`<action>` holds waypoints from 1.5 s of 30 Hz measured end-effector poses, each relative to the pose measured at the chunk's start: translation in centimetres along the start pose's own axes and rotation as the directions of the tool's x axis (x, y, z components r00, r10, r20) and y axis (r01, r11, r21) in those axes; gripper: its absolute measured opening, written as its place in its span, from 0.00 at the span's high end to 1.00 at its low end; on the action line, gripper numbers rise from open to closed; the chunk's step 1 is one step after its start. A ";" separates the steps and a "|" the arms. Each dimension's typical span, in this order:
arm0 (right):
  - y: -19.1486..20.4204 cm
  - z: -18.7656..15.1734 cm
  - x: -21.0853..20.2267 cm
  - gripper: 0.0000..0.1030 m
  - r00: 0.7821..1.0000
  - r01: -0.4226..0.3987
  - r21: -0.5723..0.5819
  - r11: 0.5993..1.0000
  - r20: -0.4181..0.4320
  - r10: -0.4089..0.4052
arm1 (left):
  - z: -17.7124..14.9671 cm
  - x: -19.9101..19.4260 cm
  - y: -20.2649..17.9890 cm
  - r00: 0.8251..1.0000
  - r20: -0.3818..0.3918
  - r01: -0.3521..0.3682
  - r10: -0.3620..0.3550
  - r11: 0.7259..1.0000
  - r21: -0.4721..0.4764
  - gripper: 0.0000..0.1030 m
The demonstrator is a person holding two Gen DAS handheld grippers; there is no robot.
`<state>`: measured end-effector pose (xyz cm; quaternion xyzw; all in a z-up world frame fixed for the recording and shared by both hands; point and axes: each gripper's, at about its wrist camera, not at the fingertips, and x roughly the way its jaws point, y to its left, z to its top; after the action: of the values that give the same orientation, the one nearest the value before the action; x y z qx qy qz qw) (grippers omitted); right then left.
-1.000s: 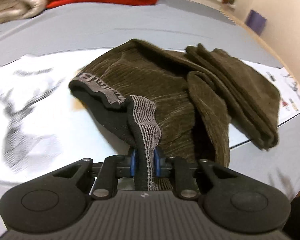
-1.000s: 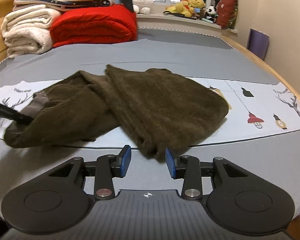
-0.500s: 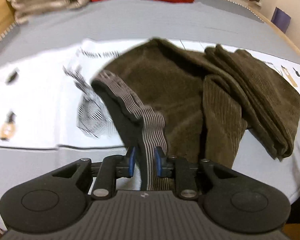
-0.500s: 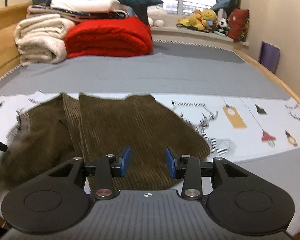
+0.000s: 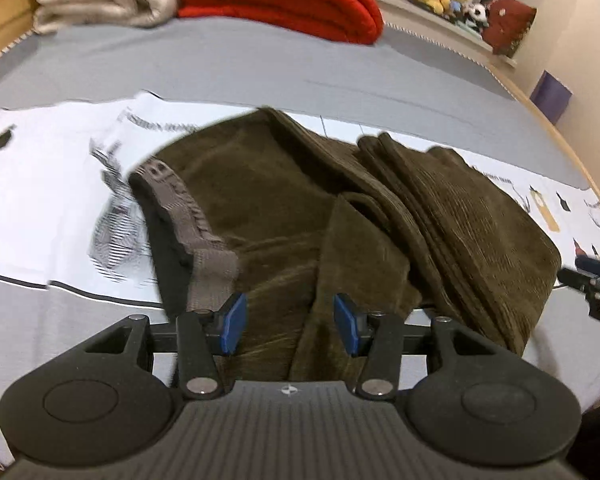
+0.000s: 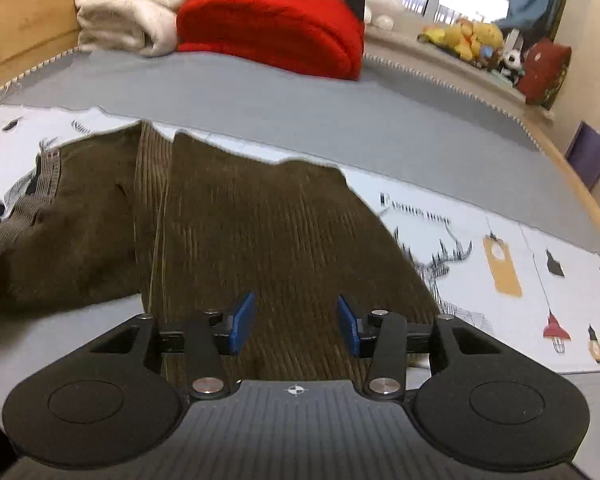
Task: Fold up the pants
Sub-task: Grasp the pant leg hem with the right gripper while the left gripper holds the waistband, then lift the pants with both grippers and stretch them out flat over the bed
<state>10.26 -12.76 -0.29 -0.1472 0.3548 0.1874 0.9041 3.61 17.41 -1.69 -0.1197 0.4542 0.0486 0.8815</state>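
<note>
Pants (image 5: 284,216), olive-brown corduroy, lie on the bed (image 5: 260,68), on a white printed sheet (image 5: 40,184) spread across the grey cover. They are folded over into a rough bundle: the grey ribbed waistband (image 5: 188,216) sits at the left end of the pants, its black lining turned up, and the legs are stacked in layers at the right end. Left tool (image 5: 286,326) is just over the near edge of the pants, beside the waistband; its jaws have just been opening and now stand apart, released, with a fold of cloth lying in the gap but neither blue pad pressing on it. Right tool (image 6: 296,324) is over the near edge of the pants at the leg end; jaws have just been opening a little more, parted, nothing clenched, corduroy showing beneath the gap. In the left wrist view the tip of the right tool pokes in just right of the pants' leg end. Beyond the pants, at the far end of the bed, a folded red blanket (image 6: 268,28), and left of it a stack of cream blankets (image 6: 128,12). Far right of the pants, plush toys (image 6: 472,36) sit on a ledge along the wall. Both views blurred at the edges; the sheet's print smears left of the waistband.
</note>
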 end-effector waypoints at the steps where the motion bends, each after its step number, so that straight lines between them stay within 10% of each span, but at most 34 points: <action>1: 0.1 0.3 0.0 0.55 1.000 -0.011 0.001 1.000 0.018 0.011 | 0.2 1.0 -0.2 1.000 -0.014 0.005 -0.005 1.000 0.003 0.48; 14: 0.7 1.3 4.6 0.50 0.993 -0.067 0.045 0.997 -0.090 0.071 | 0.1 5.1 -2.8 0.992 -0.124 -0.014 0.021 0.998 0.055 0.31; 24: 6.2 0.5 5.7 0.33 0.976 -0.159 -0.151 0.976 -0.173 0.133 | -0.2 6.1 -3.4 0.985 -0.153 -0.062 0.075 0.994 0.084 0.26; 26: 6.9 0.2 6.1 0.39 0.975 -0.145 -0.191 0.971 -0.195 0.107 | -0.3 6.1 -3.4 0.985 -0.154 -0.068 0.081 0.994 0.089 0.26; 29: 6.2 0.1 6.0 0.92 0.972 -0.170 -0.172 0.970 -0.194 0.136 | -0.4 6.1 -3.4 0.984 -0.156 -0.070 0.084 0.993 0.093 0.26; 37: -3.0 0.9 0.4 0.94 0.994 -0.092 0.124 0.988 0.074 0.083 | -0.5 6.0 -3.2 0.982 -0.159 -0.087 0.103 0.991 0.103 0.25; 40: -11.0 -0.7 -2.7 0.95 0.983 0.007 0.384 0.923 0.165 -0.076 | -0.6 5.9 -3.4 0.984 -0.153 -0.077 0.095 0.990 0.121 0.25; 45: -21.5 -6.1 -5.1 0.95 0.951 0.186 0.662 0.726 0.064 -0.303 | -1.0 6.0 -4.0 0.984 -0.166 -0.034 0.060 0.987 0.157 0.23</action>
<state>12.77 -35.50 1.82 0.1453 0.2976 -0.0563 0.9419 7.11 13.13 -6.40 -0.0442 0.5329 0.0240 0.8447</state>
